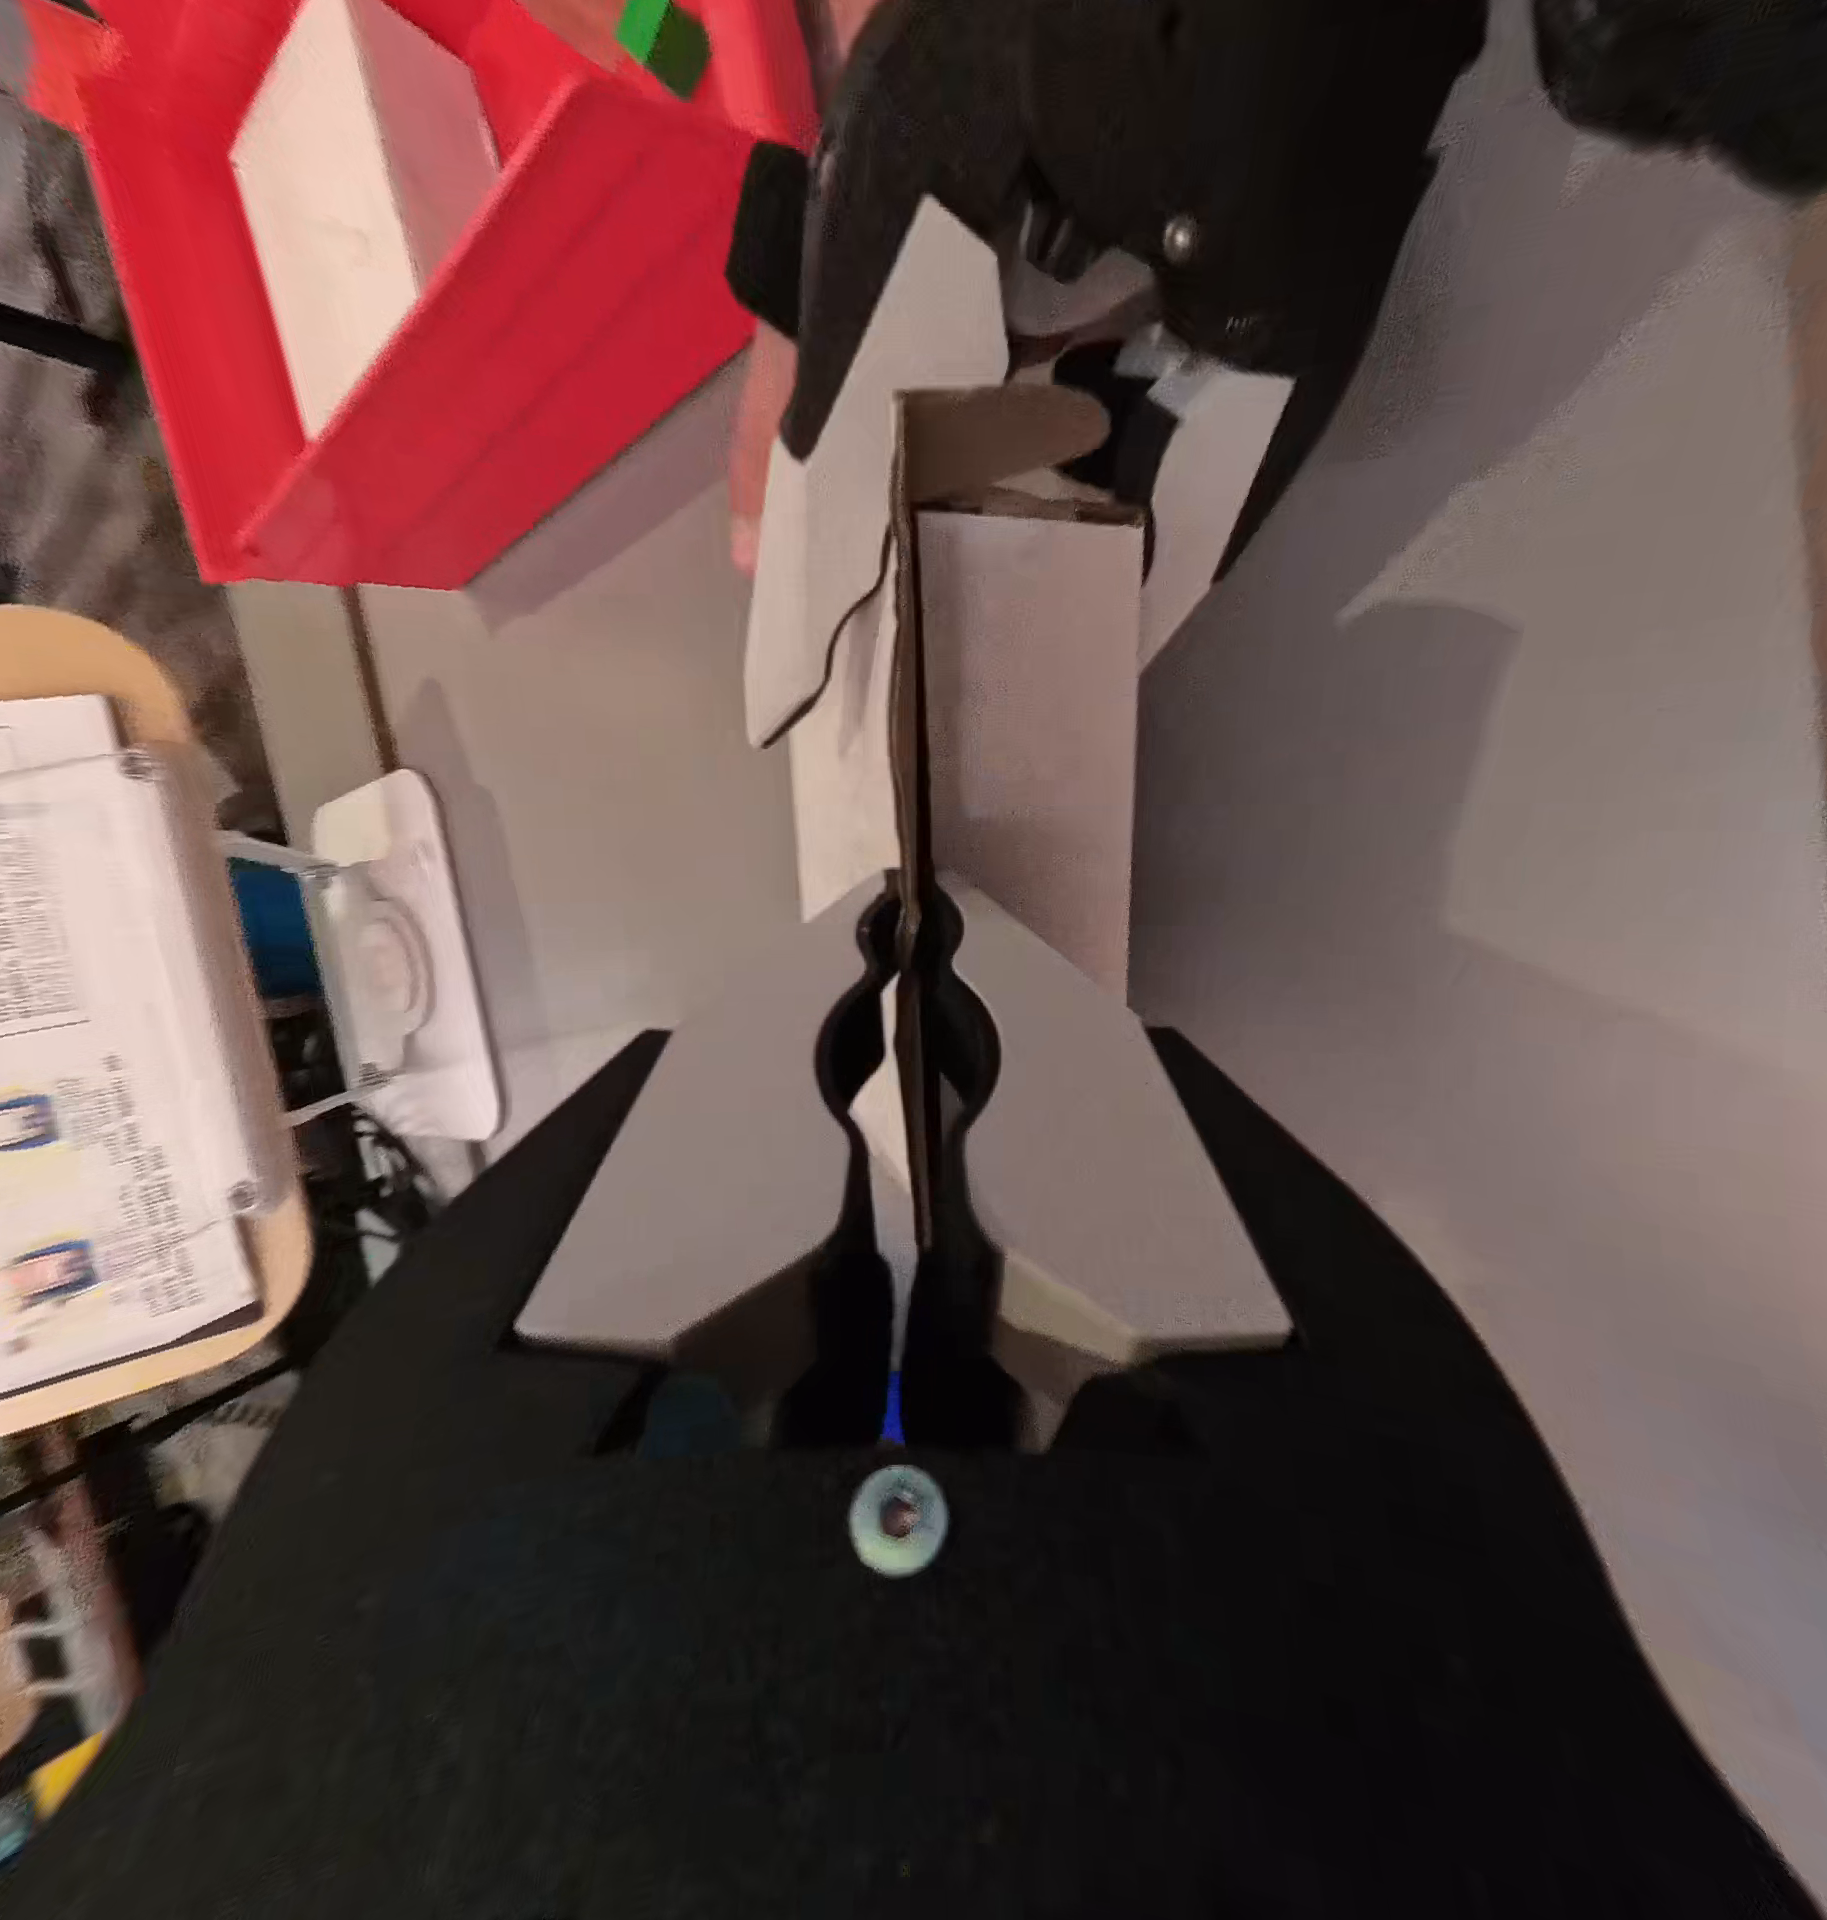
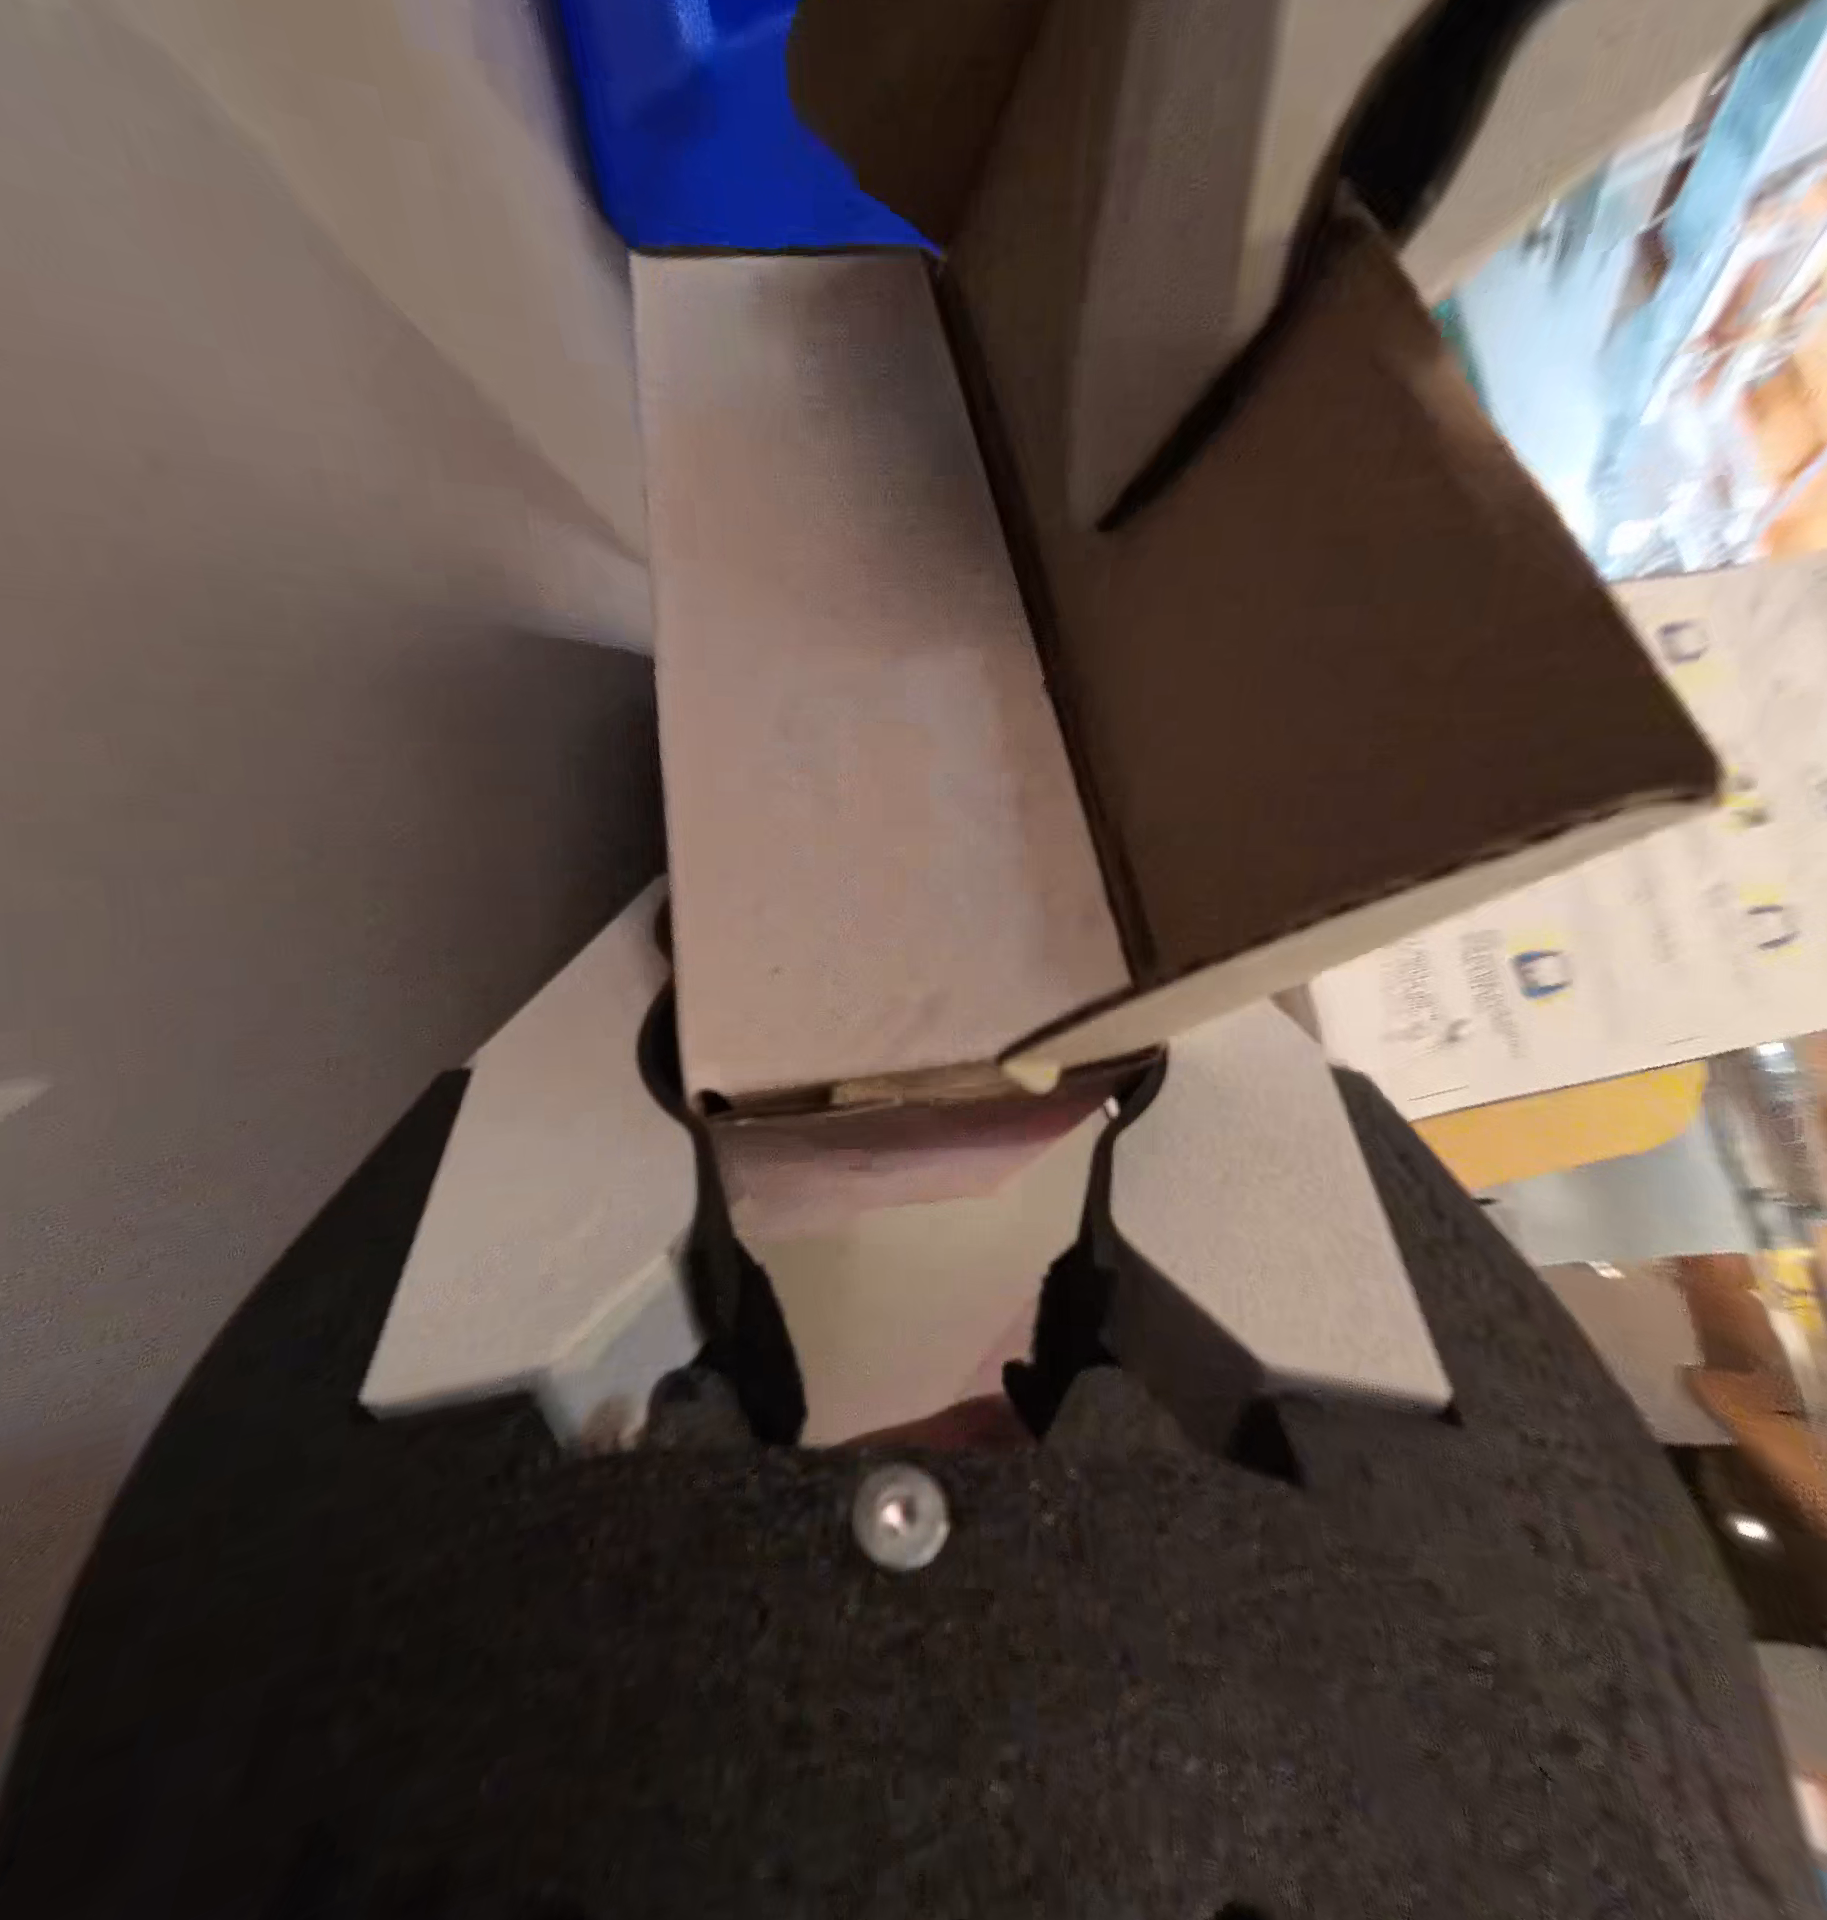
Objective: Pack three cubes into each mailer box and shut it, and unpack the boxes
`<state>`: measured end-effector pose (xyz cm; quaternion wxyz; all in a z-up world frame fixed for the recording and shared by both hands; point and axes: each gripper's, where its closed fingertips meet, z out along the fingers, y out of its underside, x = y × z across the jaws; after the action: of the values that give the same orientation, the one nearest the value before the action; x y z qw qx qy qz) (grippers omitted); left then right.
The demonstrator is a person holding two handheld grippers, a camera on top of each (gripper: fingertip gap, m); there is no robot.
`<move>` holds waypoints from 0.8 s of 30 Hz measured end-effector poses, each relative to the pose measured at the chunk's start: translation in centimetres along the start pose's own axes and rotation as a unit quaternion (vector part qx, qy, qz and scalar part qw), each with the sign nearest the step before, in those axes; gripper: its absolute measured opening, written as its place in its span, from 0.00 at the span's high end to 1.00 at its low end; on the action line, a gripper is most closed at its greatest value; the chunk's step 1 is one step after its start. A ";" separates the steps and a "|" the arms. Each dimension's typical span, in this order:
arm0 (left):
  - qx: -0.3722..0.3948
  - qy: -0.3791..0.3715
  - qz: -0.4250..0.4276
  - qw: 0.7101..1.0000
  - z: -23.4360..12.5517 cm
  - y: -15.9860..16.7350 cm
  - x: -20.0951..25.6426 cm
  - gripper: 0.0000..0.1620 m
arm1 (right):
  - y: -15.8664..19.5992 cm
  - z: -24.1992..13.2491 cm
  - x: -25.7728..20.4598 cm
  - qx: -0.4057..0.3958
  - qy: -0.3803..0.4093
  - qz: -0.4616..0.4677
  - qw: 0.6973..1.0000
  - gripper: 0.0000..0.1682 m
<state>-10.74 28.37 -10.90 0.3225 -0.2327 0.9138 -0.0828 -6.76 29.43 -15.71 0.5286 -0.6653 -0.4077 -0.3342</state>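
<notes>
A white mailer box (image 1: 1034, 707) with a brown inside is held up off the white table (image 1: 1511, 935), tipped on its side. My left gripper (image 1: 909, 925) is shut on the thin edge of one of its cardboard walls. My right gripper (image 2: 904, 1049) is shut across the narrow end of the box (image 2: 847, 675), and the open lid (image 2: 1356, 675) swings out to the right, brown side showing. The right gripper also shows at the box's far end in the left wrist view (image 1: 1106, 436). A green cube (image 1: 660, 42) lies in a red bin (image 1: 535, 343). The box's contents are hidden.
The red bin stands on the table at the upper left of the left wrist view. A tan board with printed sheets (image 1: 78, 1018) and a white plastic piece (image 1: 410, 956) lie beyond the table's edge. A blue object (image 2: 701, 125) sits behind the box.
</notes>
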 end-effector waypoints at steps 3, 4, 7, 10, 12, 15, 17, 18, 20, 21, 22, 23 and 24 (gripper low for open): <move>0.000 -0.017 0.015 1.000 0.4 0.1 0.0 1.00 | 0.4 0.1 -0.3 -0.010 -0.002 0.014 1.000 0.53; -0.006 -0.024 0.026 0.999 0.5 0.1 0.0 1.00 | 0.5 0.1 -0.4 -0.013 -0.006 0.021 1.000 0.54; -0.012 -0.028 0.038 0.999 0.8 -0.1 0.3 1.00 | 0.2 -0.6 -0.9 -0.007 -0.018 0.064 0.998 0.47; -0.013 -0.030 0.030 0.999 1.1 0.3 0.3 1.00 | -0.2 -2.2 -0.6 -0.005 -0.041 0.175 0.984 0.42; -0.013 -0.025 0.023 0.999 1.2 0.8 0.5 1.00 | 0.6 -3.1 0.1 -0.020 -0.047 0.284 0.957 0.42; -0.010 -0.019 0.012 1.000 1.4 1.1 1.0 1.00 | 1.4 -3.0 -0.8 -0.044 -0.105 0.406 0.907 0.40; -0.012 -0.020 0.003 1.000 1.5 1.3 1.0 1.00 | 0.9 -2.6 -2.0 -0.052 -0.154 0.433 0.887 0.39; -0.013 -0.021 -0.004 1.000 1.6 1.3 0.9 1.00 | 1.1 -2.2 -1.9 -0.060 -0.142 0.435 0.887 0.42; -0.017 -0.024 -0.011 1.000 1.6 1.4 0.8 1.00 | 1.4 -1.8 -1.7 -0.065 -0.122 0.414 0.900 0.48; -0.018 -0.025 -0.014 0.999 1.6 1.5 0.7 1.00 | 1.4 -1.8 -1.4 -0.064 -0.109 0.399 0.908 0.52; -0.016 -0.027 -0.018 0.999 1.7 1.5 0.6 1.00 | 1.3 -1.9 -0.7 -0.054 -0.087 0.378 0.920 0.55; -0.013 -0.023 -0.024 0.999 1.7 1.4 0.7 1.00 | 1.0 -2.1 0.0 -0.041 -0.064 0.354 0.932 0.56; -0.008 -0.019 -0.031 0.999 1.6 1.3 0.7 1.00 | 0.7 -2.2 0.4 -0.035 -0.049 0.334 0.941 0.57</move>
<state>-10.67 29.20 -12.89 0.3350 -0.2651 0.9005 -0.0812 -5.98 27.26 -15.20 0.5657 -0.7969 -0.1755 -0.1190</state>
